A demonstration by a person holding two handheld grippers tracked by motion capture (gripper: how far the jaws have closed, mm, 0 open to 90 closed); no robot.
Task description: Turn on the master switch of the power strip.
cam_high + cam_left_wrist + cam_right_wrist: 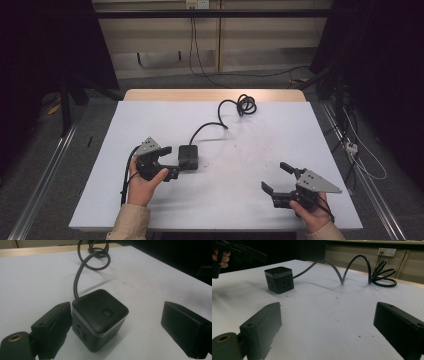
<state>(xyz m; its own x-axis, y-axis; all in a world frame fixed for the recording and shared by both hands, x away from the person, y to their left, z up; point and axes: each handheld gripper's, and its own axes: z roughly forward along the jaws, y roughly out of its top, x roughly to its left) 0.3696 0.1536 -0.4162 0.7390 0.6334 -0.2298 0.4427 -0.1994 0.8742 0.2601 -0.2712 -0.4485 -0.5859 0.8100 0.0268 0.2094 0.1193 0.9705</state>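
Seemingly papered, the white table (pixel 150 200) fronts dark curtains (pixel 380 75).

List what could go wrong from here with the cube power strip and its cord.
1. The cube power strip sits off-centre between the open left gripper's fingers, right beside one and well clear of the other; closing now may shove or twist it instead of gripping.
2. Its stiff cord arches up off the table to a coil; lifting the cube could drag that coil or tip the cube.
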